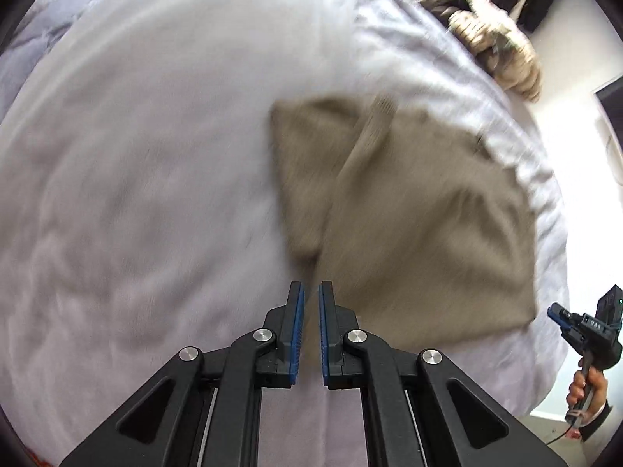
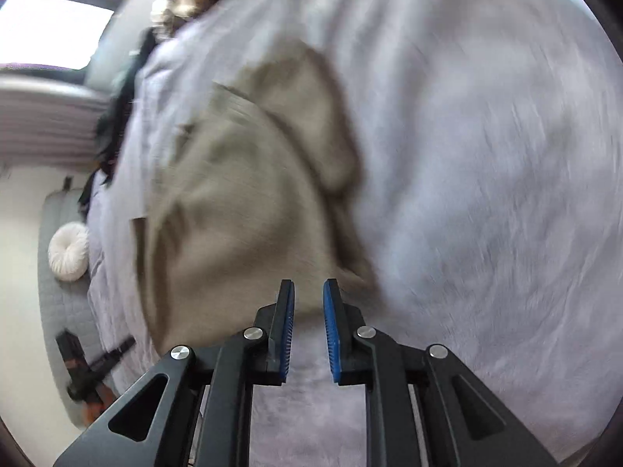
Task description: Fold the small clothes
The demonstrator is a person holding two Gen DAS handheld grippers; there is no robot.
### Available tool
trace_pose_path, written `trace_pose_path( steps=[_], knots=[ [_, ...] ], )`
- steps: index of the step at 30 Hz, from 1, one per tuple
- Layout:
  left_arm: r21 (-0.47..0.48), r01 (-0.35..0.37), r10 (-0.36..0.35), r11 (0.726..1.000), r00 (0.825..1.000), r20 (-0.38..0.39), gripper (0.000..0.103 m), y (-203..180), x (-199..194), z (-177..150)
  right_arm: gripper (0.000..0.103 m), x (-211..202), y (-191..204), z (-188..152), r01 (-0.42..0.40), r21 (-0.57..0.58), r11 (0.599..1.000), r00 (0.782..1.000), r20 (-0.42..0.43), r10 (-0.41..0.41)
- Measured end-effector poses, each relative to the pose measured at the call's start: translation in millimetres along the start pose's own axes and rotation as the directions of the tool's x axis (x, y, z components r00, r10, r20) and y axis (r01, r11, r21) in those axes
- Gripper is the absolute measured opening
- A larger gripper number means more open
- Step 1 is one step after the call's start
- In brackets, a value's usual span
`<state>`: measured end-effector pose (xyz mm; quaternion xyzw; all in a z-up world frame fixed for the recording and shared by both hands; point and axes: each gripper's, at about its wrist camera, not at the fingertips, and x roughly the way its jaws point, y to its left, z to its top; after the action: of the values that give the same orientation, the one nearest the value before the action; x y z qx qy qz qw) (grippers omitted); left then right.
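Beige-khaki folded cloth garment (image 1: 409, 214) lies flat on pale lilac bed sheet (image 1: 136, 175), near bed edge, likely put there so fold keeps shape. Left gripper (image 1: 310, 292) above its near corner, blue pads almost together, holding nothing. Right gripper (image 2: 308, 292) narrowly parted, also empty, lifted off garment.

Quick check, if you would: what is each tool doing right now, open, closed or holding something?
Left tool: shut, apparently pinching an edge of the khaki garment.
Right tool: slightly open, holding nothing.
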<state>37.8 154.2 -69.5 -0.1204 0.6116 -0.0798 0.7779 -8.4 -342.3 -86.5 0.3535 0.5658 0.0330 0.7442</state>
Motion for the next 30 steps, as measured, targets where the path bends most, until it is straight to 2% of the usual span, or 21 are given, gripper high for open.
trace_pose_path(
  steps=[3, 6, 9, 14, 16, 18, 20, 22, 25, 26, 28, 30],
  knots=[
    [0.044, 0.015, -0.016, 0.999, 1.000, 0.027, 0.007, -27.2, 17.0, 35.2, 0.018, 20.1, 29.4, 35.5, 0.011, -0.089, 0.996, 1.000, 0.000, -0.011],
    [0.063, 0.032, -0.034, 0.997, 0.999, 0.030, 0.007, -58.9, 48.5, 66.8, 0.018, 47.7, 52.9, 70.7, 0.006, -0.126, 0.992, 1.000, -0.001, -0.006],
    [0.072, 0.013, -0.016, 0.997, 0.999, 0.033, 0.007, -72.2, 71.2, 84.5, 0.018, 76.7, 76.7, 102.6, 0.011, -0.179, 0.984, 1.000, -0.005, -0.012],
    [0.043, -0.094, 0.093, 0.995, 0.995, 0.026, 0.007, -61.2, 111.2, 98.5, 0.018, 108.8, 78.7, 128.4, 0.057, -0.192, 0.980, 0.998, -0.005, -0.059],
    [-0.008, -0.066, 0.067, 0.998, 0.997, 0.024, 0.007, -41.9, 120.3, 102.5, 0.014, 122.7, 65.7, 135.1, 0.076, -0.168, 0.983, 0.997, -0.011, -0.079],
    [-0.058, -0.016, 0.017, 0.998, 1.000, 0.024, 0.007, -27.2, 121.7, 106.8, 0.014, 124.6, 54.3, 136.4, 0.050, -0.145, 0.988, 0.999, 0.002, -0.051],
    [-0.071, -0.002, 0.004, 0.997, 1.000, 0.027, 0.007, -22.0, 119.9, 110.0, 0.013, 117.9, 42.9, 137.3, 0.026, -0.119, 0.993, 1.000, 0.017, -0.024],
    [-0.054, -0.037, 0.039, 0.998, 0.998, 0.040, 0.007, -21.7, 113.3, 111.2, 0.013, 110.7, 38.0, 140.3, 0.034, -0.103, 0.994, 0.999, 0.032, -0.031],
    [-0.046, -0.142, 0.144, 0.989, 0.988, 0.046, 0.007, -20.2, 103.4, 109.9, 0.016, 98.0, 38.6, 141.9, 0.095, -0.086, 0.992, 0.994, 0.061, -0.090],
    [-0.043, -0.141, 0.142, 0.989, 0.989, 0.035, 0.007, -17.7, 100.0, 107.4, 0.016, 95.3, 39.4, 143.7, 0.114, -0.078, 0.990, 0.992, 0.065, -0.109],
    [-0.015, -0.124, 0.124, 0.992, 0.992, 0.010, 0.007, -17.4, 88.6, 95.7, 0.017, 86.2, 40.9, 142.2, 0.083, -0.073, 0.994, 0.995, 0.056, -0.079],
    [0.035, -0.129, 0.128, 0.991, 0.992, 0.020, 0.007, -24.3, 75.2, 81.6, 0.017, 78.2, 48.4, 131.4, 0.067, -0.110, 0.992, 0.997, 0.040, -0.063]
  ],
)
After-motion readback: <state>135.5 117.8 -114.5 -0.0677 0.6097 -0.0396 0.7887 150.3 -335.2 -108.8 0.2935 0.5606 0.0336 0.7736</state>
